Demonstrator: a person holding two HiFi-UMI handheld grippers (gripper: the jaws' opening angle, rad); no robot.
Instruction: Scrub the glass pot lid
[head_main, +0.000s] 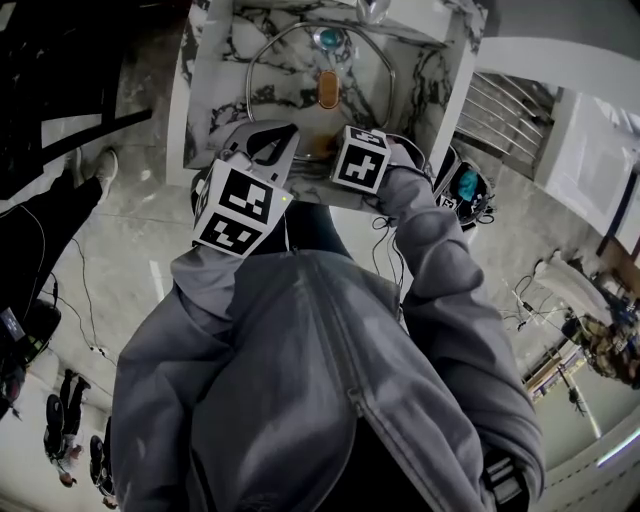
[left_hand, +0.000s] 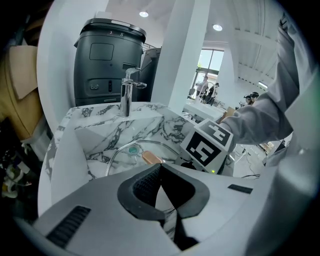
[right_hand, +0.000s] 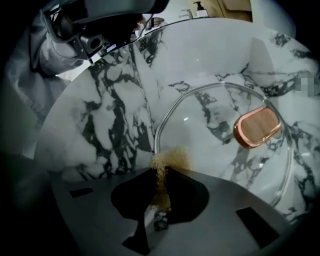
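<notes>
Clamping a scourer (right_hand: 172, 159), the right gripper (right_hand: 161, 176) overhangs the glass lid (right_hand: 215, 120) in a marble sink (right_hand: 112, 115); left gripper (left_hand: 160, 168) clenched.

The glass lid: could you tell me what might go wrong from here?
The left gripper is shut on nothing, so the glass lid lies loose in the marble sink and may slide. The right gripper pinches the tan scrub pad at the lid's rim; it could catch there and pull out.

sink (left_hand: 100, 131): white marble, dark veins, being shown in every view
tap (left_hand: 127, 95): chrome, being seen upright at its back edge
dark grey unit (left_hand: 102, 65): being seen right behind the tap
cables (head_main: 90, 320): being seen trailing over the floor
</notes>
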